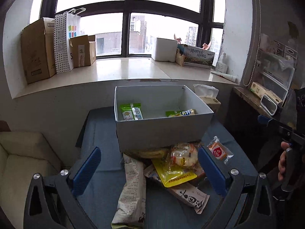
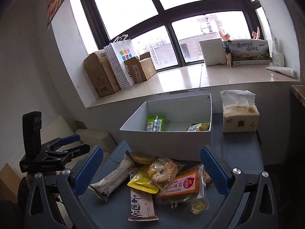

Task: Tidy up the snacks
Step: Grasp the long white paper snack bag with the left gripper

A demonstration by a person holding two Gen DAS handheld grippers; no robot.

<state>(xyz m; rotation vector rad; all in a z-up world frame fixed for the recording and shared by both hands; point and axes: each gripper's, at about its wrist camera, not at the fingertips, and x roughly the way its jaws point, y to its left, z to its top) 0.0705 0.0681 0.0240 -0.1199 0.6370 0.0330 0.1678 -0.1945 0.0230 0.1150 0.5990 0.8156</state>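
A white rectangular cardboard box (image 1: 164, 129) is seen open-topped on a blue cloth-covered table (image 1: 99, 133), below the window ledge. 2 packets are held inside it: a green-and-white snack packet (image 1: 131, 111) leaning at the back left and a yellow-and-green packet (image 1: 182, 113) at the right. Just in front of the box, a heap of loose snacks is piled: a yellow flat pouch (image 2: 144, 181) under a clear-wrapped round rice cracker pack (image 2: 164, 171), an orange-labelled clear packet (image 2: 181, 186), and 2 long white wrapped bars (image 2: 112, 179), (image 2: 142, 206).

The left gripper (image 1: 148, 169) is held with its blue pads spread wide over the heap, nothing between them. The right gripper (image 2: 150, 168) is likewise spread wide and empty above the same pile. A white tissue pack (image 2: 241, 116) is placed just right of the box.
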